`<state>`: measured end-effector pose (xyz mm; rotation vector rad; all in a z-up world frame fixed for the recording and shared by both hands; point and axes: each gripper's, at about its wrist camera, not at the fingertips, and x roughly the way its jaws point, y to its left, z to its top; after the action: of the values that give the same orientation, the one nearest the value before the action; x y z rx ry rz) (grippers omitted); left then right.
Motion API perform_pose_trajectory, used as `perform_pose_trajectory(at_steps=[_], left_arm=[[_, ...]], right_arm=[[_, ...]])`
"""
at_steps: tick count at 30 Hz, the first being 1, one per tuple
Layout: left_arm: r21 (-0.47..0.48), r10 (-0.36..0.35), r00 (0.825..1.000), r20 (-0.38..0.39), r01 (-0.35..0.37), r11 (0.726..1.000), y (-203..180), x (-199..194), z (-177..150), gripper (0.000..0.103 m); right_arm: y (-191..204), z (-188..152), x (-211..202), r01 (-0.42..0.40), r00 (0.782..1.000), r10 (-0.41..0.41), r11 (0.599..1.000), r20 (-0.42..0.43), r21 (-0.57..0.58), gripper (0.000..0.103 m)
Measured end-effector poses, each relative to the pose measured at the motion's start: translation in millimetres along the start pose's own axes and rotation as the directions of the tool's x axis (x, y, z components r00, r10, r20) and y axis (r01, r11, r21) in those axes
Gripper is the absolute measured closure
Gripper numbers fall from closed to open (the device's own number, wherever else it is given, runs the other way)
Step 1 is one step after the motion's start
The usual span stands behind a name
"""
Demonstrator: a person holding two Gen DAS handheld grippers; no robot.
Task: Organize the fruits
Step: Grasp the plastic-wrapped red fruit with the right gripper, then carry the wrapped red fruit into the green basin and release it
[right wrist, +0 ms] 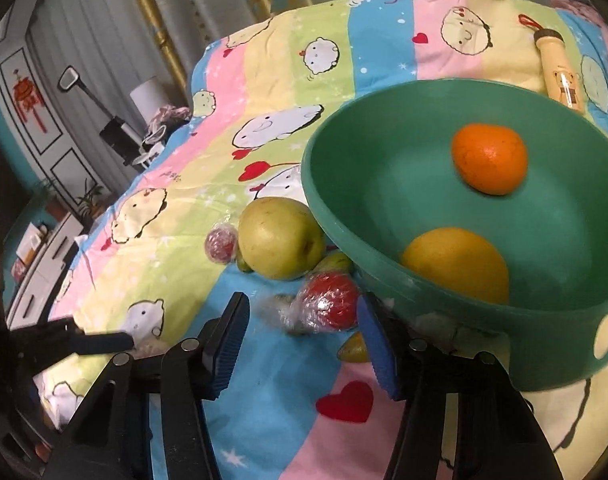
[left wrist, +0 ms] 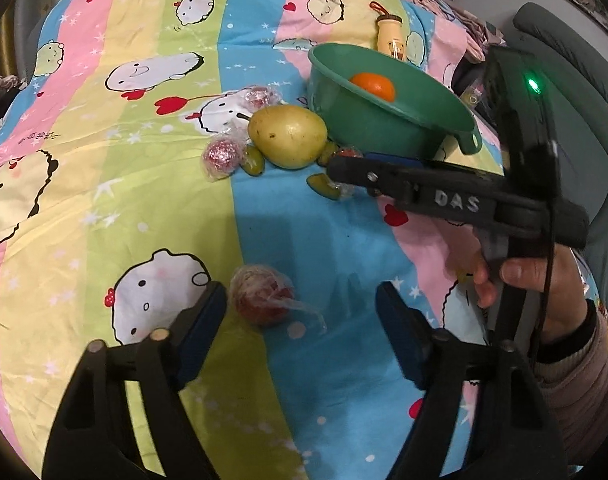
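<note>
Sorting status: fruit lay partly in the bowl and partly on the striped sheet.
Bowl: green, tilted on the sheet, with a holed tab on its rim; an orange and a yellow fruit sat inside it.
Pear: a large yellow-green pear rested on the sheet, touching the bowl's outer wall in the right wrist view.
Small fruit: two film-wrapped red balls lay beside the pear, and small green fruits were tucked near its base.
Left gripper: jaws stood apart, pointed down at the sheet; no pad pressed on anything.
Left target: a wrapped red fruit lay on the blue stripe between the fingers, nearer the left finger; whether it touched that finger could not be told.
Right gripper: jaws stood partly apart, low over the sheet beside the bowl.
Right target: a wrapped red fruit lay just ahead of the fingertips, close to the right pad; contact could not be confirmed and no grip was visible.
Hand: a sleeved hand held the right gripper's handle in the left wrist view.
Bottle: a cream bottle with a bear print lay on the sheet beyond the bowl.
</note>
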<state>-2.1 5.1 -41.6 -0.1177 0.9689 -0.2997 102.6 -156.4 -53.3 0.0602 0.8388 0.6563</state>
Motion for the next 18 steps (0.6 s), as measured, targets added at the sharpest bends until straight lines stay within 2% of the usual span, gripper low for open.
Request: perform_pose_trajectory(at_steps=[4,6,9,14,18], left_arm=[[0.021,0.022,1.0,0.002,-0.022,1.0,-3,1,-2,0.036],[0.03,0.031,1.0,0.003,-0.031,0.999,-3,1,-2,0.038],[0.041,0.044,0.999,-0.002,-0.043,0.998,-3,2,-3,0.045],[0.043,0.082,0.997,-0.005,-0.081,0.996,3,6,-4,0.058],[0.025,0.095,0.995,-0.006,-0.094,0.995,9,6,-4,0.069]], right_arm=[[-4,3,6,0.011,1.0,-0.01,1.0,-0.007,0.023,0.051],[-9,2,6,0.011,1.0,-0.011,0.999,-0.013,0.035,0.059],[-16,2,4,-0.002,1.0,0.003,0.998,-0.011,0.061,0.065],[-13,2,1,-0.006,1.0,0.006,0.999,-0.002,0.042,0.066],[-9,1,-6,-0.044,0.999,0.043,0.998,0.012,0.039,0.066]])
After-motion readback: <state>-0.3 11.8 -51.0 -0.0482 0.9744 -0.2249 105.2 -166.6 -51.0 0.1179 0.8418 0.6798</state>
